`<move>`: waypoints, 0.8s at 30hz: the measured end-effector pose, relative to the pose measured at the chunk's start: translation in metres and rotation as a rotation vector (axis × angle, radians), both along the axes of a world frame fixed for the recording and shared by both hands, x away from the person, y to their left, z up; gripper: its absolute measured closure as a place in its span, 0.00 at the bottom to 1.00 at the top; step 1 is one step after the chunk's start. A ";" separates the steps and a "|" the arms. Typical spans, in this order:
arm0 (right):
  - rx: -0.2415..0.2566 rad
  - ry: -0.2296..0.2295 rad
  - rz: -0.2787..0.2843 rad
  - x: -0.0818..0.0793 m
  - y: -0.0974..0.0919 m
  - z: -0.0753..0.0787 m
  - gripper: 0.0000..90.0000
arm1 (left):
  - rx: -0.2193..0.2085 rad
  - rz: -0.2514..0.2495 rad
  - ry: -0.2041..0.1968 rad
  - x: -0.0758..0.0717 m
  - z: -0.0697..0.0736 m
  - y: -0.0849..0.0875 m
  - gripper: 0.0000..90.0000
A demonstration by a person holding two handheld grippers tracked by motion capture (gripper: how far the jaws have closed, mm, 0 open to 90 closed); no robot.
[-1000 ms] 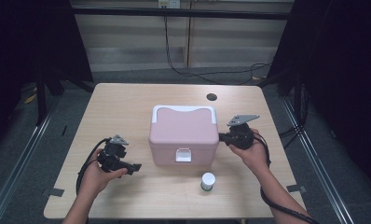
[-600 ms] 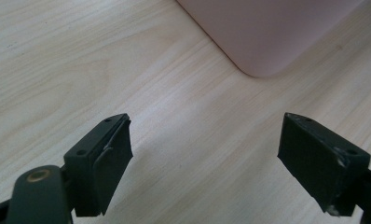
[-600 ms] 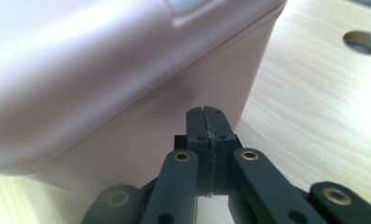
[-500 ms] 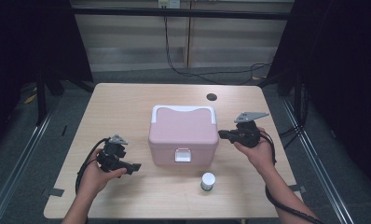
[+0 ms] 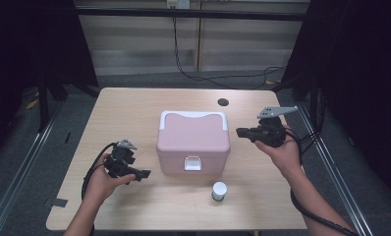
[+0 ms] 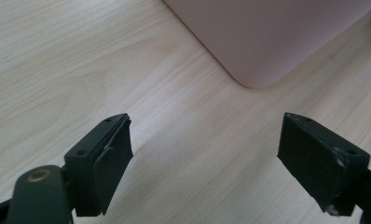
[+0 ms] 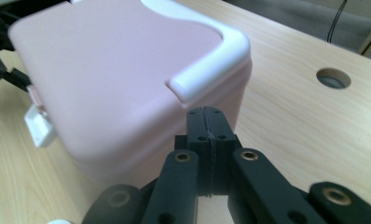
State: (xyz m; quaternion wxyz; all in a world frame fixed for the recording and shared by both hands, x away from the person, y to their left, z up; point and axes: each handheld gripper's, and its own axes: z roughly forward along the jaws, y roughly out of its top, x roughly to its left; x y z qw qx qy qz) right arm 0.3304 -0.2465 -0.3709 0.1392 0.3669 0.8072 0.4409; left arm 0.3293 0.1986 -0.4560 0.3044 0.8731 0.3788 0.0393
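A pink box (image 5: 193, 141) with a white handle and a white front latch (image 5: 192, 163) stands mid-table. My right gripper (image 5: 241, 132) hovers just right of its upper edge, jaws pressed together with nothing between them; in the right gripper view the right gripper (image 7: 206, 122) points at the pink box (image 7: 118, 74) below the white handle (image 7: 211, 56). My left gripper (image 5: 143, 174) rests low at the box's front left, jaws wide apart. In the left gripper view the left gripper (image 6: 204, 149) frames bare wood, with the pink box's corner (image 6: 263, 37) ahead.
A small white-capped jar (image 5: 218, 191) stands in front of the box, toward the table's near edge. A round cable hole (image 5: 223, 102) sits at the back right of the wooden table (image 5: 134, 113). Cables trail from both grippers.
My right gripper has risen beside the box's right side, from mid-height to about its lid level. The left gripper has stayed where it was.
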 end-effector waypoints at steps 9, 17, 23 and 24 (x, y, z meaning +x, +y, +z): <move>0.022 -0.020 0.050 0.001 0.022 0.018 1.00 | -0.013 0.011 0.017 0.004 0.008 0.004 0.19; 0.016 -0.026 0.087 0.006 0.046 0.011 0.99 | -0.029 0.040 0.023 0.009 0.023 0.007 0.18; 0.008 -0.019 0.101 0.009 0.054 0.002 0.99 | -0.037 0.059 0.019 0.019 0.042 0.009 0.17; 0.008 -0.019 0.101 0.009 0.054 0.002 0.99 | -0.037 0.059 0.019 0.019 0.042 0.009 0.17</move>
